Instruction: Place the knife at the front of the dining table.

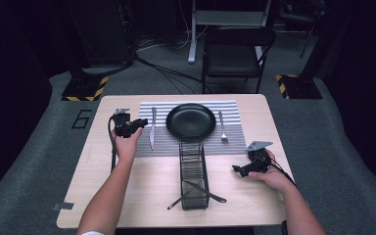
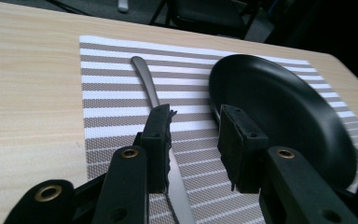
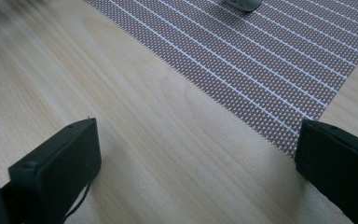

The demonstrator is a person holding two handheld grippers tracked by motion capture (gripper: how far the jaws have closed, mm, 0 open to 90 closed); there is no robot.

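Our left tongs (image 2: pixel 193 140) hang just above the striped placemat (image 2: pixel 121 84), the two black pads parted by a moderate gap and pinching nothing. Beneath them lies the knife (image 2: pixel 154 93), flat on the mat, its handle running away from us and its blade passing under the left pad; from the left gripper view we cannot tell whether that pad brushes the metal. In the high view we see the left tongs (image 1: pixel 139 122) pointing across toward the knife (image 1: pixel 152 128), which rests on the mat's left part, just beside the black plate (image 1: pixel 191 120).

Our right tongs (image 3: pixel 196 154) are spread wide over bare wood, close to the mat's edge, with nothing between the pads. In the high view they (image 1: pixel 236 169) sit low over the worktop (image 1: pixel 254 196) at the right, the hand (image 1: pixel 273 177) behind them.

Farther out, we see a fork (image 1: pixel 222 127) lying on the mat to the right of the plate. A wire basket (image 1: pixel 194 174) stands in front of the plate, near the worktop's front edge, with two pieces of cutlery (image 1: pixel 203 192) crossed in its near end and sticking out on both sides.
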